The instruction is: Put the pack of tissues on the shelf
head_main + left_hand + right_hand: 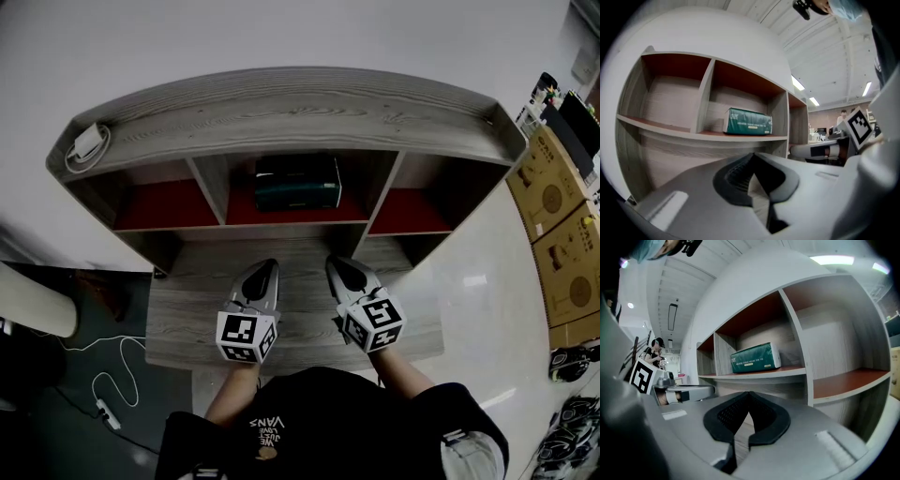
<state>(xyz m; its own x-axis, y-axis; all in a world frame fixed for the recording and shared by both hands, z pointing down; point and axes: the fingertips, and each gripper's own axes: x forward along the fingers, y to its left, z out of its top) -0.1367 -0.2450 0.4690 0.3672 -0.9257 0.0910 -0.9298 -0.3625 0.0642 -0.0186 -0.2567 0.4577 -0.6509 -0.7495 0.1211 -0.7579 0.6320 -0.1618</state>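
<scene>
Person's black short-sleeved shirt [323, 412] is carrying pale lettering [265, 427] at six o'clock in the head view. Left gripper [268, 267] and right gripper [334, 263] are showing grey tapered shells and black ribbed pads [723, 420] — each is bearing a white cube [246, 336] of black square markers.

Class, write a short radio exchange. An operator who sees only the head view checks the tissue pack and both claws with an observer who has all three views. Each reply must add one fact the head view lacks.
Operator: From above I see a dark pack in the middle compartment. Which face of it points out toward us?
Observer: In the left gripper view the tissue pack lies flat on the shelf board, and its long green side with pale print faces out.
Operator: Is either claw carrying anything?
Observer: No. In their own views, the left claw and the right claw each have their jaws together with nothing between them.
</scene>
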